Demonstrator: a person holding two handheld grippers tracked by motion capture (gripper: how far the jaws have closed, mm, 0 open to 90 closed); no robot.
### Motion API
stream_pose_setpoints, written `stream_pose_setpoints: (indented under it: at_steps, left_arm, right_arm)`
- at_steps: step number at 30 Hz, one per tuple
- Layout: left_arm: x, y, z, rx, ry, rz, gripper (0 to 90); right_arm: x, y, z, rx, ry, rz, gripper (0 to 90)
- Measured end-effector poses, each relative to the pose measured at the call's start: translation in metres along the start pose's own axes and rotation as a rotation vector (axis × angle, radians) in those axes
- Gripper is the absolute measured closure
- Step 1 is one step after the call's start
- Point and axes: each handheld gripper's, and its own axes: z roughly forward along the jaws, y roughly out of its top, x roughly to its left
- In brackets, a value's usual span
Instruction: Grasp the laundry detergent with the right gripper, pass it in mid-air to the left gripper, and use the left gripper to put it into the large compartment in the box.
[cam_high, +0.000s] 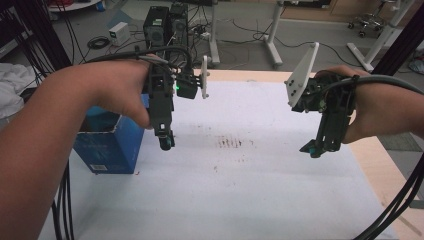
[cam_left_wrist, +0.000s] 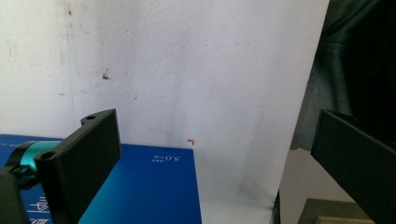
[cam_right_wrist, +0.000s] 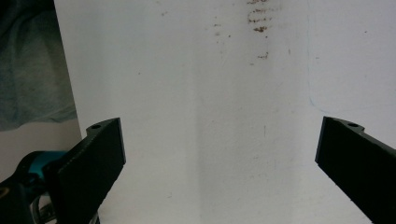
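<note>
My left gripper (cam_high: 166, 141) hangs pointing down over the white sheet (cam_high: 240, 190), just right of an open blue cardboard box (cam_high: 112, 145). In the left gripper view, that gripper (cam_left_wrist: 214, 119) has its jaws wide apart with nothing between them, and the blue box (cam_left_wrist: 140, 186) lies below them. My right gripper (cam_high: 314, 148) hovers above the sheet's right side, tilted inward. The right gripper view has that gripper (cam_right_wrist: 221, 125) open too, holding nothing, over bare white sheet (cam_right_wrist: 210, 140).
Brown smudges (cam_high: 230, 142) mark the sheet's middle. Bare wooden table edge (cam_high: 380, 165) runs along the right. Black cables (cam_high: 400, 210) trail from both grippers. Computer towers (cam_high: 165, 25) and desk legs stand on the floor beyond the table.
</note>
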Motion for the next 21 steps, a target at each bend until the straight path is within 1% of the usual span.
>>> stream_pose_setpoints:
  at_steps: [3,9,15,17,20,21]
  left_arm:
    - [0.0009,-0.0016,-0.0018,-0.004,0.0,-0.002,1.6]
    - [-0.0004,-0.0038,-0.0001,0.017,-0.004,-0.005,1.6]
    - [-0.0015,-0.0031,0.0022,0.017,-0.005,-0.007,1.6]
    - [-0.0006,-0.0024,0.0024,0.023,0.002,-0.003,1.6]
    - [-0.001,-0.0012,0.0027,0.027,0.0,0.002,1.6]
    - [-0.0012,-0.0009,0.0027,0.026,-0.002,0.002,1.6]
  right_arm:
    - [0.0005,0.0007,0.0012,0.009,0.005,-0.013,0.6]
    - [-0.0014,0.0014,0.0045,0.023,0.003,-0.009,0.7]
    - [-0.0012,0.0014,0.0055,0.023,0.003,-0.015,0.6]
    - [-0.0008,0.0007,0.005,0.021,0.006,-0.01,0.6]
    - [-0.001,-0.0011,0.0046,0.018,0.006,-0.01,0.7]
    - [-0.0005,-0.0019,0.004,0.024,0.005,-0.002,0.6]
